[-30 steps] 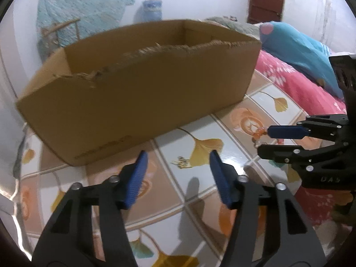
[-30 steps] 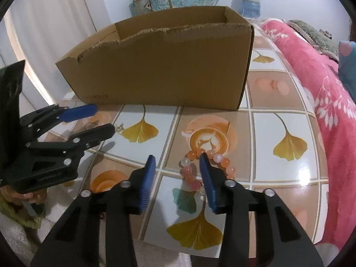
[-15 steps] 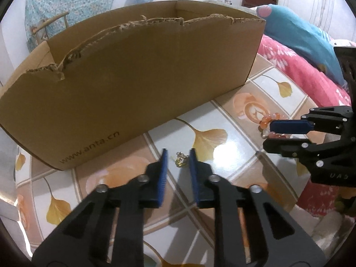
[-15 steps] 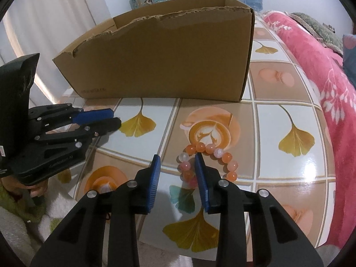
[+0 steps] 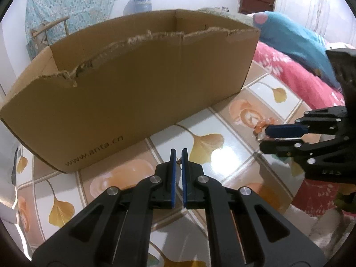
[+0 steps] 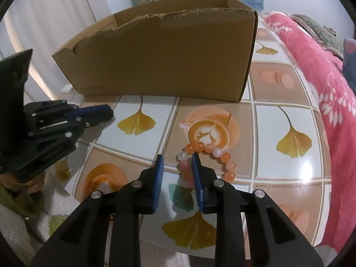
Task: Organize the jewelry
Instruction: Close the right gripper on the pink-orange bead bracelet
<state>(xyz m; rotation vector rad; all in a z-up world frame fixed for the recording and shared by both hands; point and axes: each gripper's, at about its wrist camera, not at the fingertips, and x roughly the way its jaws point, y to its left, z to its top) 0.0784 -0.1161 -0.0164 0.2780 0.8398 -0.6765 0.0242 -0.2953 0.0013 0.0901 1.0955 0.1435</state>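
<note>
My left gripper is shut on a small gold jewelry piece that lies on the tiled tabletop just before the open cardboard box. An orange and white bead bracelet lies on the table before the box. My right gripper straddles the bracelet's left side, its jaws closing. The right pad is beside the beads and the left pad stands off them. In the left wrist view the right gripper shows at the right edge, over the beads.
A red floral blanket runs along the table's right side, with a blue cushion on it. Behind the box stand a blue water bottle and a chair draped in teal cloth. White fluffy fabric lies at the table's near left.
The left jaws went from wide open to shut around the small gold piece. The right jaws narrowed around the bracelet's left side. Neither gripper shifted much.
</note>
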